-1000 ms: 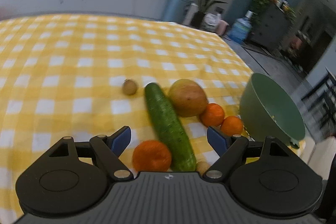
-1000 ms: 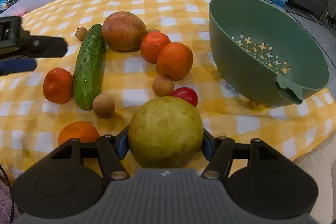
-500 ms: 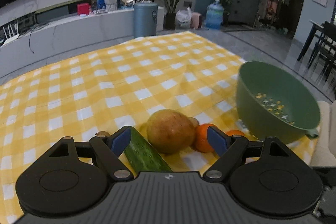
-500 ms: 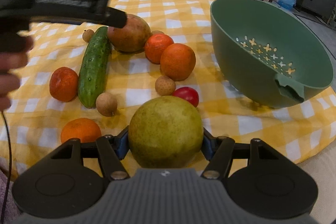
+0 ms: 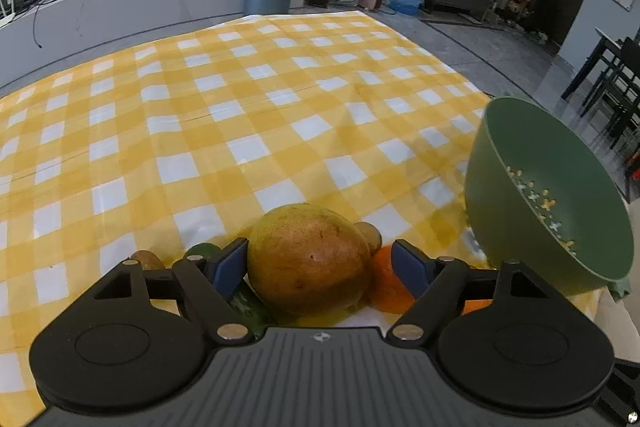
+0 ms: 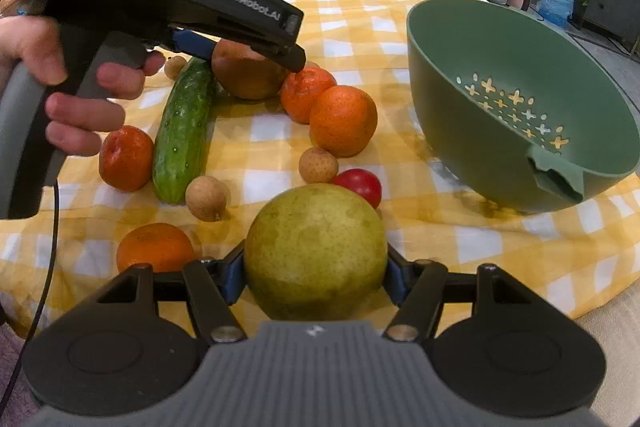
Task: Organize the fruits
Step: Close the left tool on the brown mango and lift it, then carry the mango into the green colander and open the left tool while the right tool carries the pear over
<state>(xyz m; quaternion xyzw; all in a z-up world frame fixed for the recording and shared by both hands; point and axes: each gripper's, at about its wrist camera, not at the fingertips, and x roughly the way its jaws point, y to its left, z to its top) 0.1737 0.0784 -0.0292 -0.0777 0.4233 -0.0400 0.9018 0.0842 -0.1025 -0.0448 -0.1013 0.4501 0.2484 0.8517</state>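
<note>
The brown-yellow mango lies on the checked tablecloth, between the fingers of the left gripper. Its jaws have just been closing, but the right pad still stands clear of the skin, so nothing is gripped. A cucumber touches the mango at 8 o'clock, a tangerine at 4 o'clock. The right gripper is clamped on a green pear. The green colander sits tilted at 2 o'clock. Risk: the closing pads may nudge the cucumber or tangerine, or the rounded mango may slip out.
</note>
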